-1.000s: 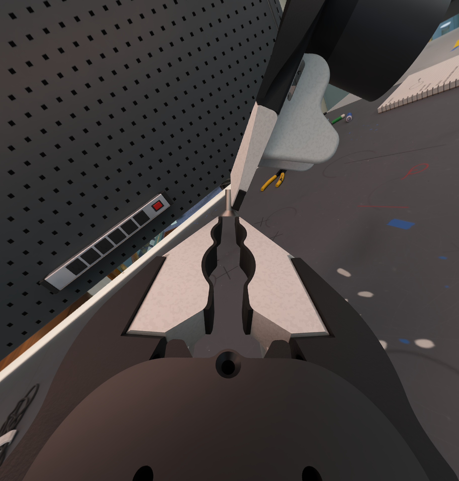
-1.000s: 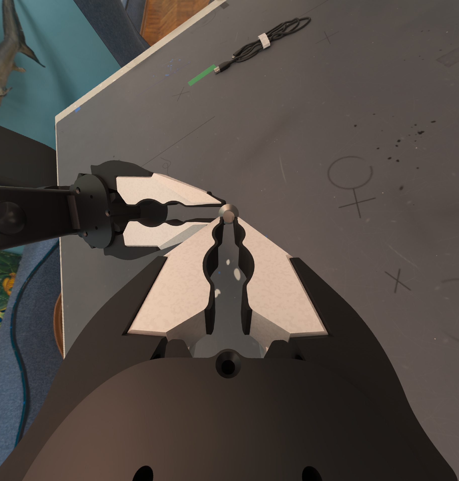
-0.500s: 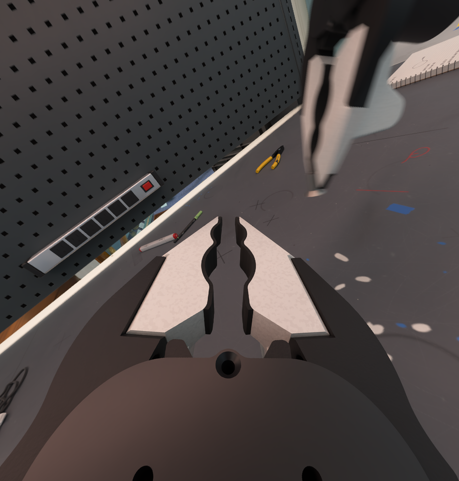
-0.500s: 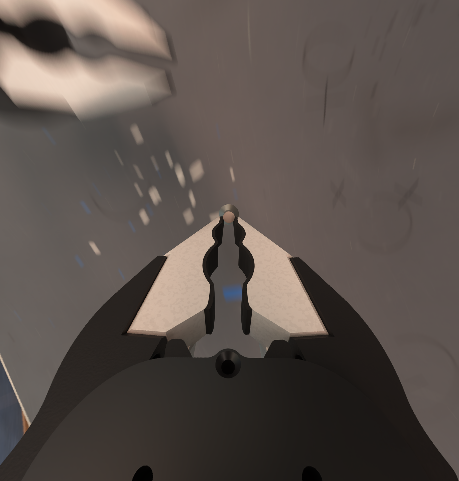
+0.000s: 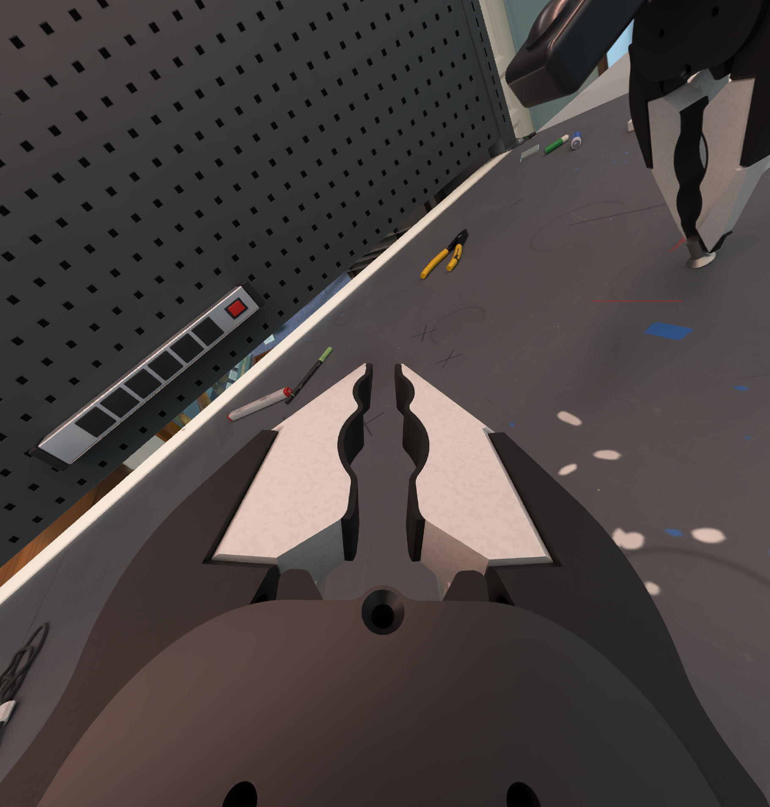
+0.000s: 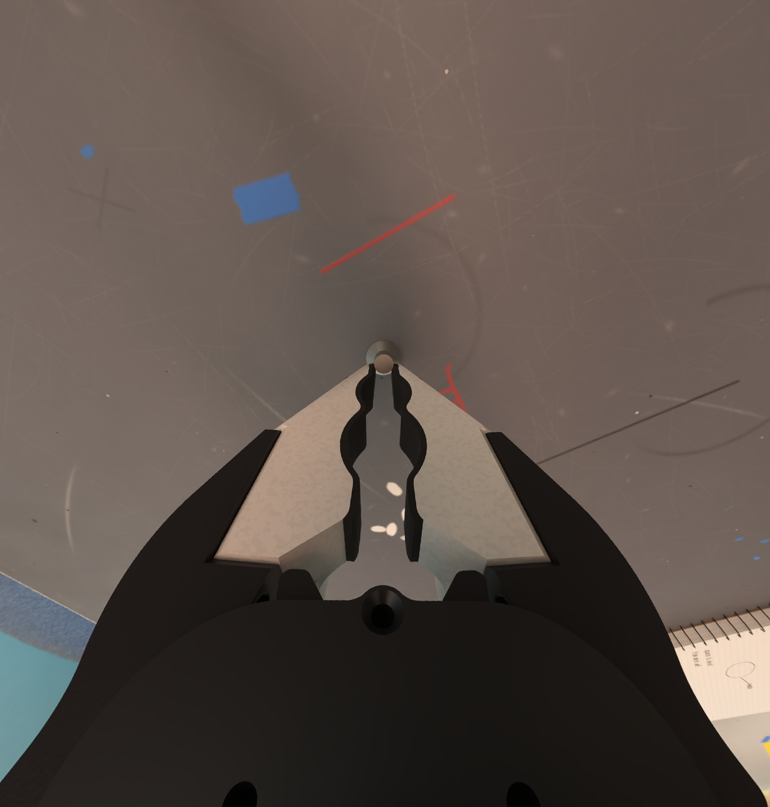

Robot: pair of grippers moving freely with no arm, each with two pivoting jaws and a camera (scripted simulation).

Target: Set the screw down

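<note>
Right wrist view, black right gripper (image 6: 383, 369) with pale fingers clamped on small silver metal screw (image 6: 383, 359), head down at scuffed grey tabletop (image 6: 549, 174), black left gripper (image 5: 383, 371) slightly parted, holding nothing, well apart.

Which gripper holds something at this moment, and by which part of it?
The right gripper holds the screw by its shank, pinched between the fingertips, head pointing down at the table. The left gripper is open and holds nothing.
</note>
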